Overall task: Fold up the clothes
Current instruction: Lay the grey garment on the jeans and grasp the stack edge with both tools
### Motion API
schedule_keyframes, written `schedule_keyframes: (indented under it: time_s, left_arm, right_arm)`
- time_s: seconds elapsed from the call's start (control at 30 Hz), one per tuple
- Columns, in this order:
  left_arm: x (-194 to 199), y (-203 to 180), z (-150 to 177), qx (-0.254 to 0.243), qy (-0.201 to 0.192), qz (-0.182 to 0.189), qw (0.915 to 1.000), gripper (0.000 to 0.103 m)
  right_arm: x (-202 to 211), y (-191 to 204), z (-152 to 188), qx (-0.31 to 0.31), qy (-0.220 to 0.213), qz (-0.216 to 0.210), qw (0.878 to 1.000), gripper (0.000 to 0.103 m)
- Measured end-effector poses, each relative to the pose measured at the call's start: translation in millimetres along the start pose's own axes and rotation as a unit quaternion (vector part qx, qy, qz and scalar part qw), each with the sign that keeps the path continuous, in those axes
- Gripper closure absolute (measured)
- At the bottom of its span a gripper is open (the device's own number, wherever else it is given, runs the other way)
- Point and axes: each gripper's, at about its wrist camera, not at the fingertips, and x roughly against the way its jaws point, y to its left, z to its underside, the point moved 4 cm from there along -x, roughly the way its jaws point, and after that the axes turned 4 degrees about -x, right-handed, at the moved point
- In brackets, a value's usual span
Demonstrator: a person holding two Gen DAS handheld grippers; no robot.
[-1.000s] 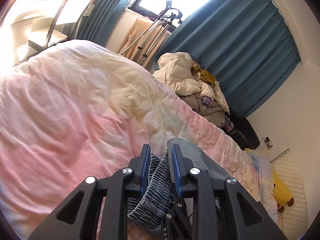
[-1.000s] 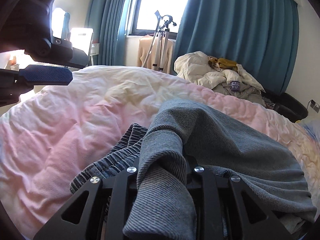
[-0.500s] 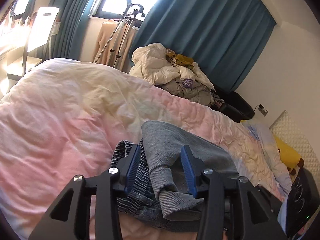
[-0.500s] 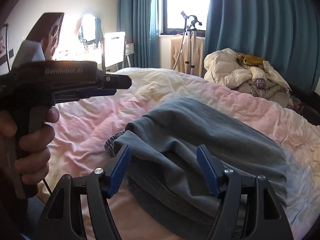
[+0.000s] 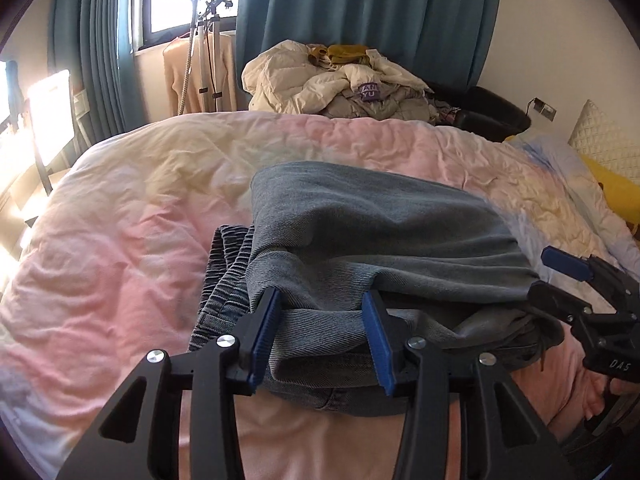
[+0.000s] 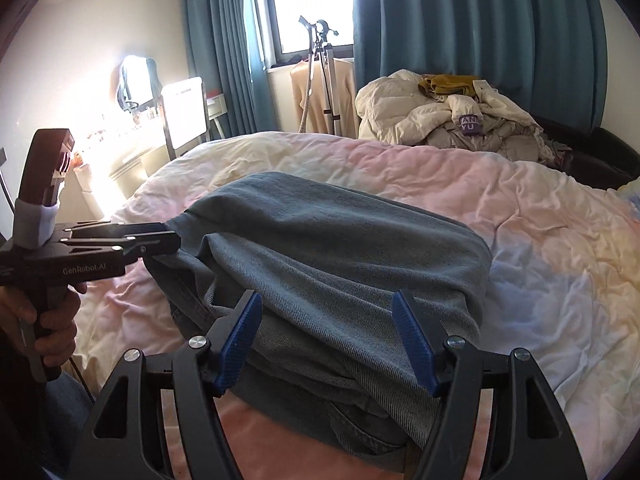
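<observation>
So the grey-blue jeans (image 5: 360, 224) are lying folded over in a bundle on the pink quilt (image 5: 120, 240), sitting lower centre in both wrist views, with the stretchy waistband (image 5: 224, 272) poking out on the left side of the bundle in the left wrist view.

The left gripper (image 5: 322, 332) is sitting at the bottom centre of its own frame with its blue pads spread fairly wide, and the near edge of the denim is lying in the gap between them. Nothing is getting pinched there as far as I can see.

The right gripper (image 6: 328, 340) is doing much the same at the bottom of its frame: pads wide apart, straddling the near fold of the jeans, not clamping anything.

In the right wrist view a hand (image 6: 44, 320) is wrapping around the other tool's handle at the left edge.

Background stuff: a heap of cream jackets (image 5: 332, 80) is piling up in the upper middle, in front of teal curtains (image 5: 360, 8).
</observation>
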Motion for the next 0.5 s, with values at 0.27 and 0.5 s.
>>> schedule_keyframes:
  time_s: [0.27,0.5]
  left_arm:
    - [-33.3,17.8,21.1,0.044,0.069,-0.044,0.9957,0.060]
    - [-18.8,6.2,5.0,0.032,0.031,-0.055,0.9975,0.059]
  right_arm:
    - [-25.2,5.1,6.1,0.016,0.019,-0.025,0.999,0.035]
    - [-45.6,22.3,16.8,0.052,0.036,-0.057,0.996,0.035]
